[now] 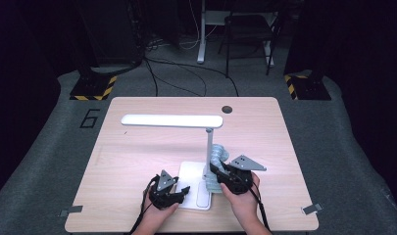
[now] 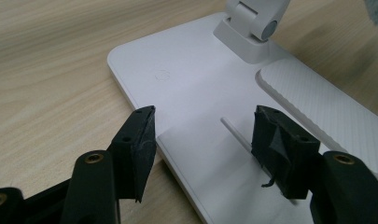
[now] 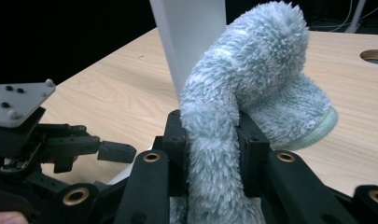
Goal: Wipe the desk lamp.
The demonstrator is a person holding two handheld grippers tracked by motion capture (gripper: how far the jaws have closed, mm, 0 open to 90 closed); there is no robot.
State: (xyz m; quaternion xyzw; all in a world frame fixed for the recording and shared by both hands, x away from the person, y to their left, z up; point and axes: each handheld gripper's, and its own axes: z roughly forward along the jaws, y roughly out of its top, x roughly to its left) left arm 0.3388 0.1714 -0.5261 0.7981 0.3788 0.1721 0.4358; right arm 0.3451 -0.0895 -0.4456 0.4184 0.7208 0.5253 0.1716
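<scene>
At lower centre, our right claw (image 3: 210, 149) clamps the fluffy cloth (image 3: 252, 79) against the lamp (image 1: 208, 147); our left claw (image 2: 203, 140) stands apart over its base (image 2: 186, 88).

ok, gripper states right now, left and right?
Left gripper: open, jaws either side of the lamp base edge, nothing gripped.
Right gripper: closed on the fluffy cloth, beside the lamp post.

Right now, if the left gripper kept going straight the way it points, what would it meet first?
Probably the white lamp base: the left gripper points along its flat top, jaws apart, toward the hinge block at the pole's foot.
</scene>
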